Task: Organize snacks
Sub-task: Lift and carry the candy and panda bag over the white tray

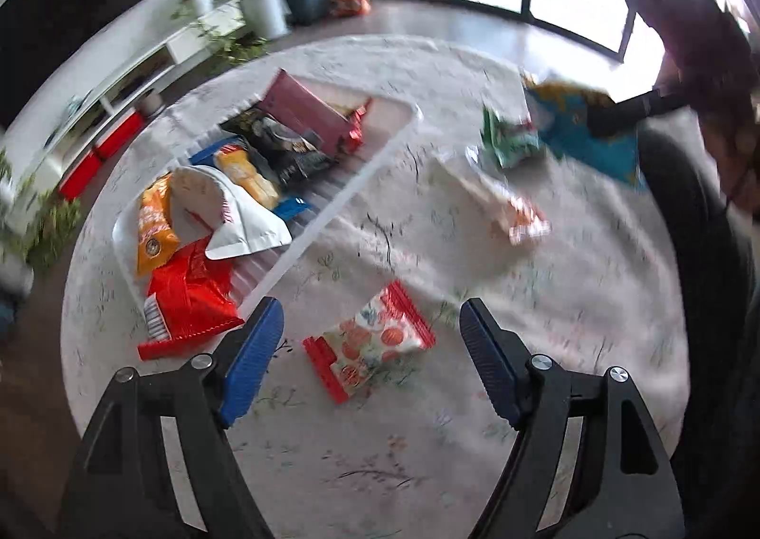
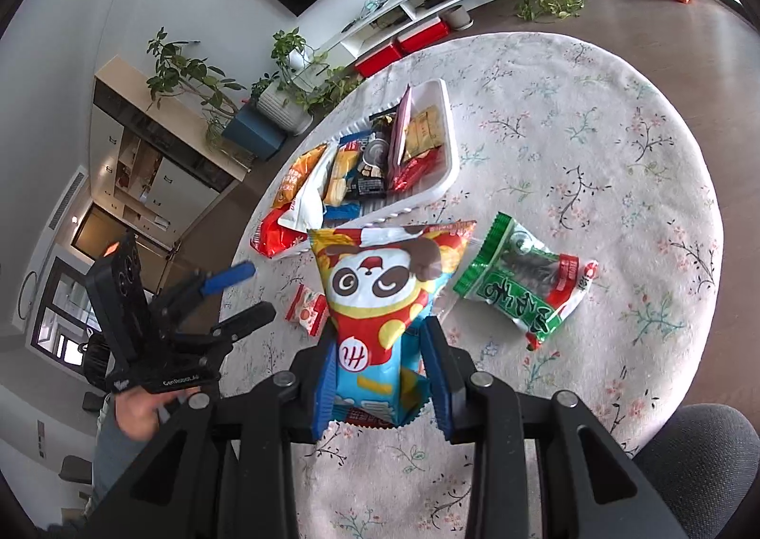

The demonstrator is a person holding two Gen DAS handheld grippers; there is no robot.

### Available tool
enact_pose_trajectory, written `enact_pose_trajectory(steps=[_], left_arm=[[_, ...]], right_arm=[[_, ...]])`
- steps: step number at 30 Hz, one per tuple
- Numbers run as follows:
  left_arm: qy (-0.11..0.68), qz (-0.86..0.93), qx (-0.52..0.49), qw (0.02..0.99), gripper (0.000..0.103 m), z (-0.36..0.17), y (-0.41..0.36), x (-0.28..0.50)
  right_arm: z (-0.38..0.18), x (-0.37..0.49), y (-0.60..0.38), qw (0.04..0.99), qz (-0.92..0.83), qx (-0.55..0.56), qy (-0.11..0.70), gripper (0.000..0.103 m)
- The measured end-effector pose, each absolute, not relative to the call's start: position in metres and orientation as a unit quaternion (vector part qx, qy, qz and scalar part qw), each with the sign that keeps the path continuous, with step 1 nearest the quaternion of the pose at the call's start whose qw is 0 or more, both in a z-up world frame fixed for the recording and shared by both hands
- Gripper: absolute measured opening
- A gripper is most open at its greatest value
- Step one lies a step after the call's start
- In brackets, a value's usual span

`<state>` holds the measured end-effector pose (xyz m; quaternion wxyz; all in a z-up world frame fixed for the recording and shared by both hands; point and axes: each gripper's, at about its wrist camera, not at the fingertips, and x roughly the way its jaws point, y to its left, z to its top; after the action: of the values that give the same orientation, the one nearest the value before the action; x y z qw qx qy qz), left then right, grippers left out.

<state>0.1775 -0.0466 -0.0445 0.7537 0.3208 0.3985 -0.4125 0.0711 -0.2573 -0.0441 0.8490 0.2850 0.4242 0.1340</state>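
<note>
From the left wrist we look steeply down between our own blue fingers at the flowered tablecloth (image 1: 475, 263), windows along the top of frame. From the right wrist we look down more shallowly and close. Both views share the white tray (image 1: 365, 168) (image 2: 446, 111), upper left in each.

White floral tablecloth (image 2: 593, 121), green seaweed packet (image 2: 522, 282), panda-printed red-and-blue bag (image 2: 380, 282), blue-padded tongs (image 2: 380, 377).
</note>
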Motion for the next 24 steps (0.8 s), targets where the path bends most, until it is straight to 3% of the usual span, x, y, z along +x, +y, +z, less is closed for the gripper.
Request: enact_pose_trajectory(steps=[3,7,13,15,17,19,24], left_arm=[[0.413,-0.434,0.372,0.709,0.076,-0.051,-0.050,0.188],[0.428,-0.480,0.355,0.678,0.076,-0.054,-0.053,0.204],[0.448,-0.486,0.410,0.629,0.075,-0.085,-0.068,0.201],[0.452,-0.490,0.409,0.623,0.070,-0.091,-0.067,0.202],[0.458,-0.499,0.392,0.622,0.045,-0.090,-0.063,0.205],[0.459,-0.508,0.387,0.617,0.036,-0.090,-0.060,0.202],[0.469,-0.488,0.375,0.634,0.037,-0.090,-0.058,0.203]], right_arm=[[-0.047,0.069,-0.261,0.847,0.132,0.291,0.425,0.036],[-0.053,0.070,-0.261,0.842,0.131,0.296,0.431,0.036],[-0.062,0.072,-0.266,0.836,0.127,0.305,0.438,0.036],[-0.064,0.072,-0.268,0.835,0.126,0.308,0.439,0.036],[-0.067,0.074,-0.269,0.832,0.126,0.310,0.443,0.036],[-0.070,0.074,-0.268,0.830,0.127,0.311,0.445,0.036],[-0.073,0.074,-0.264,0.827,0.128,0.314,0.449,0.036]])
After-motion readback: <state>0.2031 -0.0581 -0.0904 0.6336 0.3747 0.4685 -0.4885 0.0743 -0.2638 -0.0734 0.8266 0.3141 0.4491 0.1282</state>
